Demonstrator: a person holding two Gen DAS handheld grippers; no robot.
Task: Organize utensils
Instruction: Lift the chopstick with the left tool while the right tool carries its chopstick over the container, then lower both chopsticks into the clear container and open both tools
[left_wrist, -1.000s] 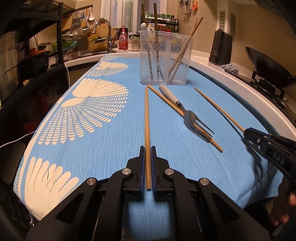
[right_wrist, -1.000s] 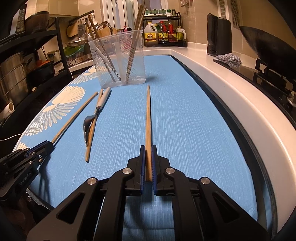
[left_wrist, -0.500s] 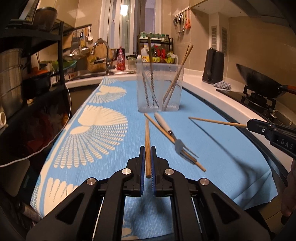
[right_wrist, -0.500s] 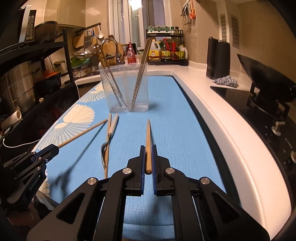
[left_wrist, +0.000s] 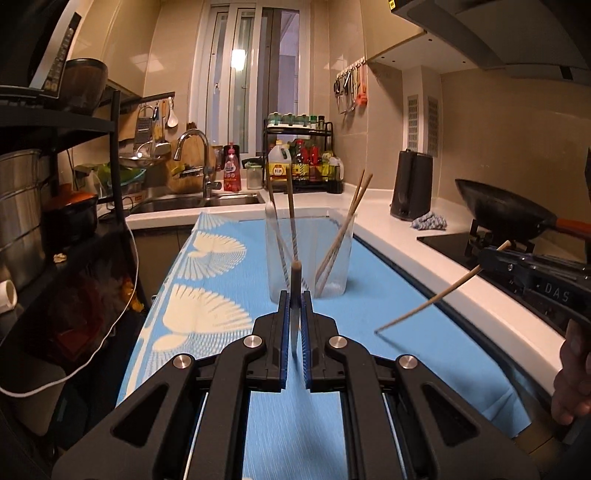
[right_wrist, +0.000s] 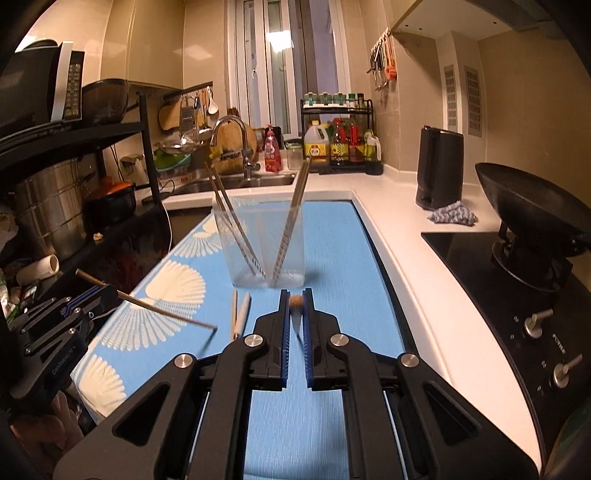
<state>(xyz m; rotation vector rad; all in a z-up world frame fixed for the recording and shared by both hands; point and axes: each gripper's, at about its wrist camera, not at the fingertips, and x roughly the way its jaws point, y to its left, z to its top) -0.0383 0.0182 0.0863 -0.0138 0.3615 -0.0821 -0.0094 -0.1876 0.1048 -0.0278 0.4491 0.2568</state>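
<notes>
Between the blue pads of the left hand-held gripper (left_wrist: 294, 306) a slim wooden chopstick (left_wrist: 295, 275) is clamped, seen end-on and blurred; a second ago it lay flat on the blue patterned cloth (left_wrist: 369, 295), now it hangs above it, short of the clear plastic holder (left_wrist: 309, 254). The right hand-held gripper (right_wrist: 295, 306) likewise pinches its own chopstick (right_wrist: 296, 300), also raised off the cloth. Near the holder, a pale-handled fork (right_wrist: 243, 312) and another chopstick (right_wrist: 233, 314) lie on the counter (right_wrist: 406, 236), their lower ends hidden behind the gripper. Round sticks lean inside the holder.
</notes>
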